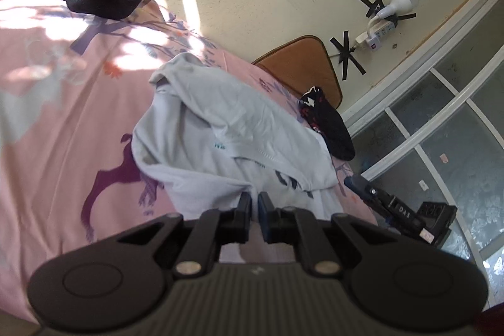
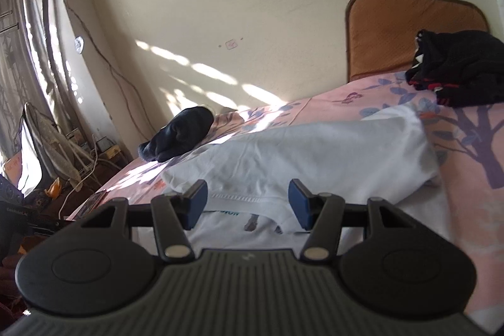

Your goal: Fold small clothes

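Here, a fold of the pale blue garment (image 1: pixel 226 140) is pinched just ahead of the left claw (image 1: pixel 254 200), seemingly so it can be lifted, while the right claw (image 2: pixel 248 200) is held spread directly over its hem on the pink bedsheet (image 1: pixel 63 122), ready to grasp.

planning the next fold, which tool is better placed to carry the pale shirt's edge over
Left. The left tool is already shut on a pinch of the pale shirt, so it can carry that edge. The right tool is open over the hem, gripping nothing.
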A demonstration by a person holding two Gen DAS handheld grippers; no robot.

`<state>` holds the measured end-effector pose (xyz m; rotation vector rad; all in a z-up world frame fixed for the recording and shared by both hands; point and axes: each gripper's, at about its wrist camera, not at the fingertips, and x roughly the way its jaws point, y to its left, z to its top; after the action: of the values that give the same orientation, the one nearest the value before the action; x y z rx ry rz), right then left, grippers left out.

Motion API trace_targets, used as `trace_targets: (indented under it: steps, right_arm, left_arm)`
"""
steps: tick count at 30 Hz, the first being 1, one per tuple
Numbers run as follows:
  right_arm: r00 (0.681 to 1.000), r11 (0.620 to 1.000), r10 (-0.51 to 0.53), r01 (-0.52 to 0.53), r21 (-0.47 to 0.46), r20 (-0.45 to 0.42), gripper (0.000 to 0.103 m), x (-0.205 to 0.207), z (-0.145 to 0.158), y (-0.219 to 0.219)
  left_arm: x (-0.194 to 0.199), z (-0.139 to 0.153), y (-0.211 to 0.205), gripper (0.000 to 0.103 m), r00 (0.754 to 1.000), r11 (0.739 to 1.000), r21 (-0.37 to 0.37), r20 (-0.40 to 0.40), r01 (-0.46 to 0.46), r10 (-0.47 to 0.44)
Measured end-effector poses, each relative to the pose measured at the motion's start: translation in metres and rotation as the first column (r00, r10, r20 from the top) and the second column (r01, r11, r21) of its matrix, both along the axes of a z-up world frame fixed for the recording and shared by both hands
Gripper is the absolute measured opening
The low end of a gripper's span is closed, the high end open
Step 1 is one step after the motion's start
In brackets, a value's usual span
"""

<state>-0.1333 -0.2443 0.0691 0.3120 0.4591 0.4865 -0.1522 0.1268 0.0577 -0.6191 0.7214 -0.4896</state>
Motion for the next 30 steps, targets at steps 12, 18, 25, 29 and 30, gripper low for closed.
trace_targets:
  steps: [12,18,25,29,30]
  right_arm:
    - [0.95,0.973,-0.23,0.223,-0.061,-0.21,0.049,-0.097,-0.031,-0.089]
    - [0.935,0.98,-0.197,0.186,-0.068,-0.296,0.036,-0.123,-0.051,-0.094]
    - [0.911,0.98,-0.159,0.194,0.054,-0.381,0.019,-0.126,-0.078,-0.107]
    - [0.947,0.994,-0.022,0.054,0.092,-0.319,0.006,-0.12,-0.062,-0.09]
    - [0.955,0.993,-0.001,0.036,0.114,-0.295,0.006,-0.118,-0.055,-0.09]
  left_arm:
    - [0.044,0.002,0.006,0.007,1.0,1.0,-0.021,0.001,-0.007,0.007]
    - [0.048,0.003,0.003,0.007,1.0,1.0,-0.022,0.003,0.006,-0.006]
    - [0.049,0.004,0.0,0.007,1.0,1.0,-0.02,0.014,0.011,-0.01]
    - [0.047,0.009,0.005,0.007,1.0,1.0,-0.019,0.027,-0.008,0.009]
    - [0.047,0.01,0.008,0.007,0.999,1.0,-0.022,0.033,-0.015,0.015]
